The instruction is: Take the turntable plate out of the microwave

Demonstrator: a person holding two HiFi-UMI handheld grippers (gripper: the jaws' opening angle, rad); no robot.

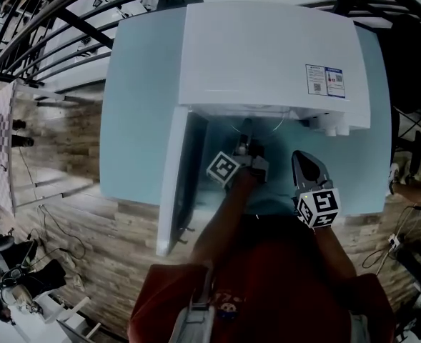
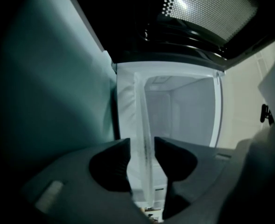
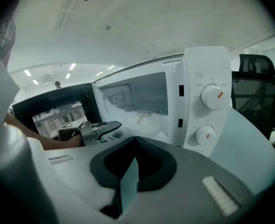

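- Head view: a white microwave (image 1: 267, 48) stands on a pale blue desk (image 1: 135, 120). Its door (image 1: 173, 184) is swung open to the left.
- The left tongs (image 1: 247, 131) reach into the opening. Their tips are lost in the shadow under the microwave's roof, which also hides the inside.
- The right tongs (image 1: 301, 159) hang just to the right, outside the opening and over the near part of the desk. The person's red-clad body is cut off by the bottom edge.
- Left gripper view: the picture is rolled, so the door's mesh window sits at the top.
- The turntable plate (image 2: 141, 106) shows edge-on as a pale, translucent strip running out of the cavity (image 2: 184, 111) and between the two jaws.
- The jaws stand apart on either side of its rim. One lies against the glass and a thin slit shows beside the other, so the rim is straddled, not clamped.
- Right gripper view: the right tongs (image 3: 135, 141) are closed tip to tip with nothing in them. A sliver of desk shows below the tips.
- Beyond them the plate (image 3: 149, 120) lies flat on the cavity floor, hazy and hard to trace. The left tongs (image 3: 114, 126) are at its near left rim.
- Two knobs (image 3: 213, 97) sit on the right panel. A black chair (image 3: 258, 78) is cut off at the far right.
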